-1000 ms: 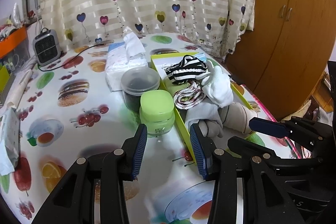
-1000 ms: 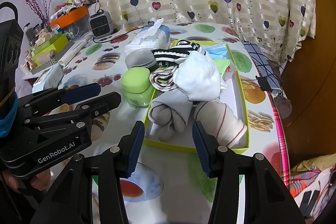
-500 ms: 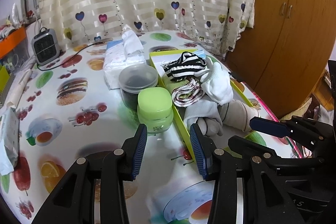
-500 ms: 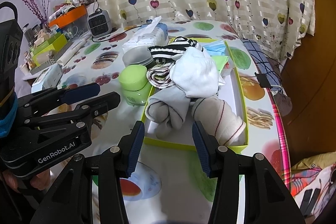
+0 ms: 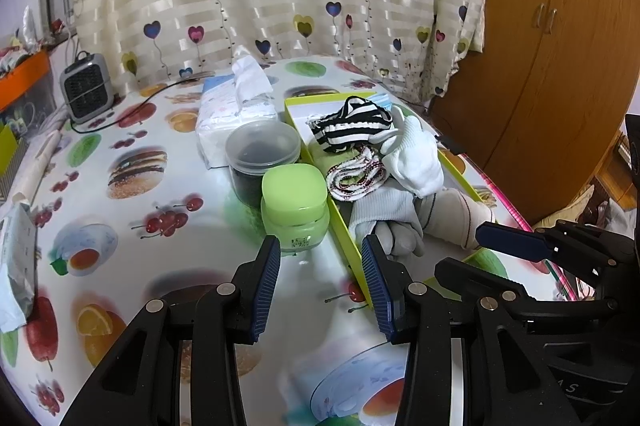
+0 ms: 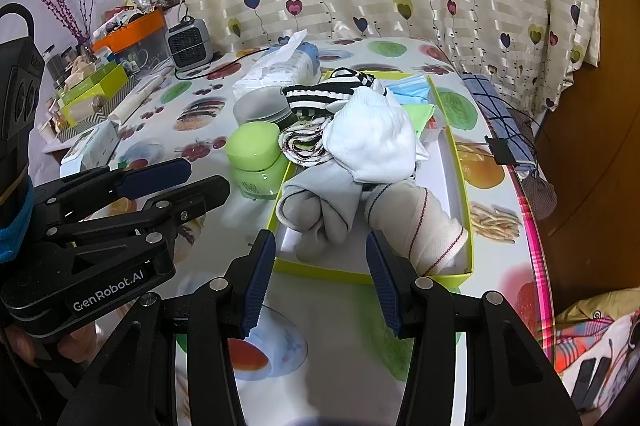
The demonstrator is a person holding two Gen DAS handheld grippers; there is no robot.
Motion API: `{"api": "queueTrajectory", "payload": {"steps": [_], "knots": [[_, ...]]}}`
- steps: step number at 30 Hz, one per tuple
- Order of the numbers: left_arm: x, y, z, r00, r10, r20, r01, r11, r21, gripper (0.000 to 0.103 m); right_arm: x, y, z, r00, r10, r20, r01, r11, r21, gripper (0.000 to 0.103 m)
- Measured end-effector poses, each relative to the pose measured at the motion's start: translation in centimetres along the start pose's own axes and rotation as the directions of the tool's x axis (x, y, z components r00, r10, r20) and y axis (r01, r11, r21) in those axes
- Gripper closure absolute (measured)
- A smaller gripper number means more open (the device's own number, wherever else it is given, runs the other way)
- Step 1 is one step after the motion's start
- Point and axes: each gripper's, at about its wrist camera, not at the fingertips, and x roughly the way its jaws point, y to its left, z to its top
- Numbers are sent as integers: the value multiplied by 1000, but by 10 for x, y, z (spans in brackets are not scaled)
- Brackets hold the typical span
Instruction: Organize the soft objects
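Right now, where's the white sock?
In the right wrist view the white sock sits mid-frame on top of the pile in the green box, above the grey sock and just below the striped cloth.

Rolled socks (image 6: 372, 150), white, grey, beige and striped, lie heaped together inside an open lime-green box (image 6: 466, 210) on the table.

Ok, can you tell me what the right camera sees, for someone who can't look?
A yellow-green box piled with socks sits on a fruit-print tablecloth, beyond the open, empty right gripper. The left gripper hangs beside it.
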Motion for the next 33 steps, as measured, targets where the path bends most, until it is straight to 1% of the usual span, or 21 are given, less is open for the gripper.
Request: {"api": "queueTrajectory", "payload": {"steps": [33], "knots": [[-1, -2, 1, 1000, 1, -3, -1, 1000, -1, 62, -1, -1, 0, 1000, 0, -2, 0, 1000, 1, 54]]}}
